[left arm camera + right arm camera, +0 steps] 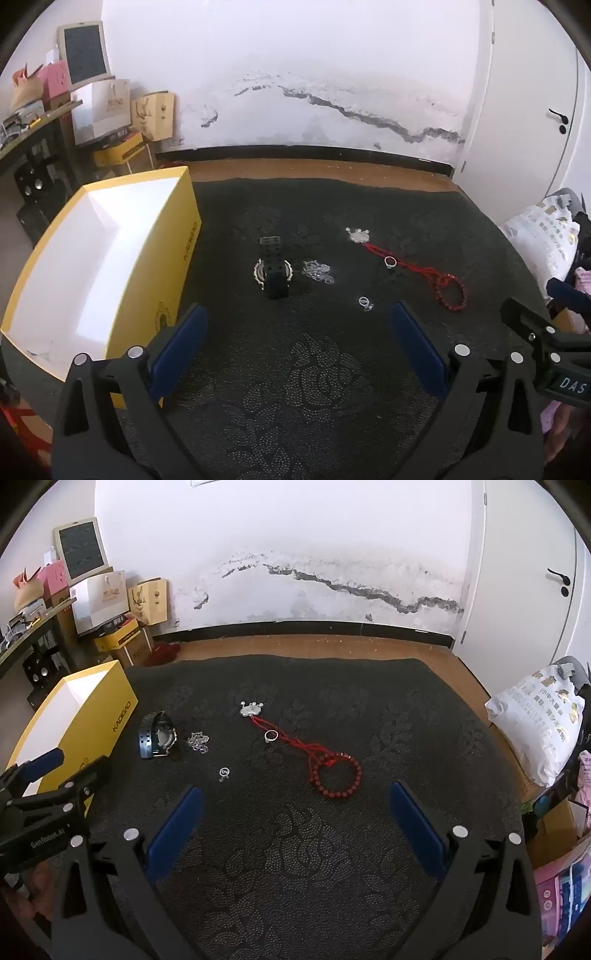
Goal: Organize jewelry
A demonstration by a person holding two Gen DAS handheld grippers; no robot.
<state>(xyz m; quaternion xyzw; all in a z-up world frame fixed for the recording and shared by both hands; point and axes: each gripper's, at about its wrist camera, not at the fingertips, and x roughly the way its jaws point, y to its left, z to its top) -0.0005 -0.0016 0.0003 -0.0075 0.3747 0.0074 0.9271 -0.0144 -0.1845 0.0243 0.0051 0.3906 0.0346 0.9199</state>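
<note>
An open yellow box (pixel 184 236) (pixel 110 709) with a white inside stands at the left on a dark mat (pixel 314 369) (pixel 295 849). On the mat lie a black watch (pixel 273 273) (pixel 157 734), a silver chain (pixel 317 272) (pixel 198 741), a small earring (pixel 365 302) (pixel 224 772), a silver ring (pixel 390 261) (pixel 271 735), a silver pendant (pixel 357 235) (pixel 251 709) on red cord and a red bead bracelet (pixel 450 291) (pixel 338 777). My left gripper (pixel 299 314) and right gripper (pixel 297 794) are open and empty, held above the mat's near part.
Wooden floor and a cracked white wall (pixel 332 103) lie beyond the mat. Boxes and shelves (pixel 103 110) stand at the back left. A white sack (pixel 535 720) and a door (pixel 535 572) are at the right. Each gripper shows at the other view's edge.
</note>
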